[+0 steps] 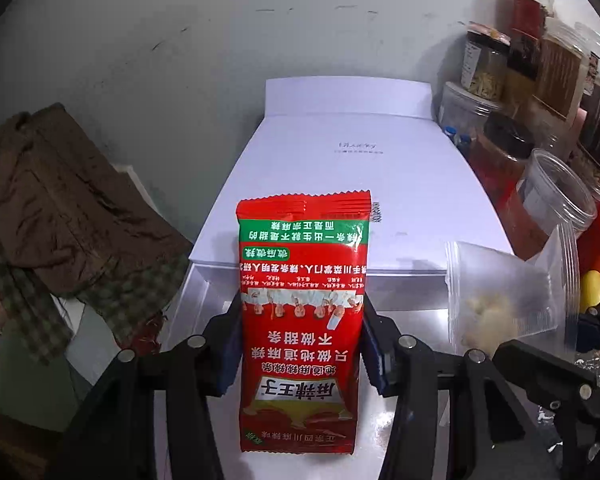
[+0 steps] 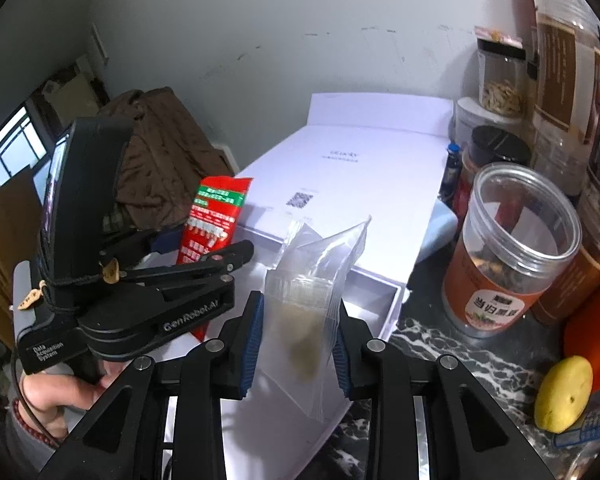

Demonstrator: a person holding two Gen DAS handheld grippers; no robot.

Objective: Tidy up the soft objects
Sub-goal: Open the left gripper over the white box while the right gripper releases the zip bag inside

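Our left claw point(image 1: 302, 356) was matte black, its two fingers point(image 1: 228, 356) lined with ribbed blue pads and its linkage arms pinned by round silver screws. Our right claw point(image 2: 296, 350) matched it: black arms, blue pads point(image 2: 252, 344), silver pivots. Behind the left claw, the black body carried white lettering, "GenRobot.AI" and "Data Acquisition System", a dark screen on top and thin black cord tied round it. Our left hand point(image 2: 56, 396) showed bare skin, a dark red bead bracelet and a grey cuff.

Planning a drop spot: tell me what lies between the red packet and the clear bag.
Only bare white box shows between red packet and clear bag, in the left wrist view.
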